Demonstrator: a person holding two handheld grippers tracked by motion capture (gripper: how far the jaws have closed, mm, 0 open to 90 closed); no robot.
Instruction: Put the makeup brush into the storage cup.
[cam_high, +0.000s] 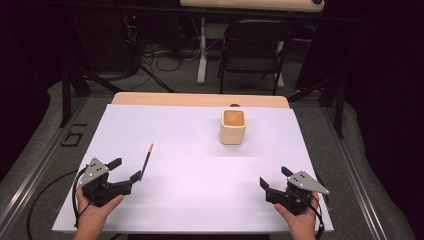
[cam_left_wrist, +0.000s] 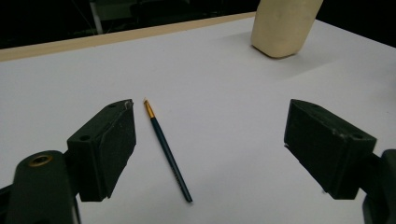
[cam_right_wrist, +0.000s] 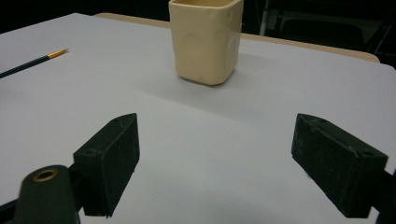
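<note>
From the high view, a white sheet (cam_high: 200, 165) covers a wooden table (cam_high: 200, 99), with a dark folding chair (cam_high: 255, 47) standing on the floor beyond the far edge. A cream, square-sided cup (cam_high: 233, 127) stands upright on the sheet, toward the far side and a little right of centre. A thin, dark paintbrush (cam_high: 147, 161) lies flat on the left part of the sheet, its lighter tip pointing away from the person. The left gripper (cam_high: 125, 170), held in the person's left hand (cam_high: 95, 210) at the near left corner, has its jaws spread wide and grasps nothing; its right jaw sits just beside the near end of the paintbrush. The right gripper (cam_high: 272, 177), held in the right hand (cam_high: 300, 220) at the near right corner, is also spread wide and empty, well apart from the cup. In the left gripper view, the two black jaws stand far apart above the white sheet, and the paintbrush (cam_left_wrist: 167, 151) lies between them, closer to the left jaw, its gold band and tip pointing away; the cup (cam_left_wrist: 282, 25) is at the upper right, farther off. In the right gripper view, the jaws are again wide apart with only the bare sheet between them; the cup (cam_right_wrist: 206, 39) stands ahead, upright, and the paintbrush tip (cam_right_wrist: 51, 56) shows at the far left edge.
</note>
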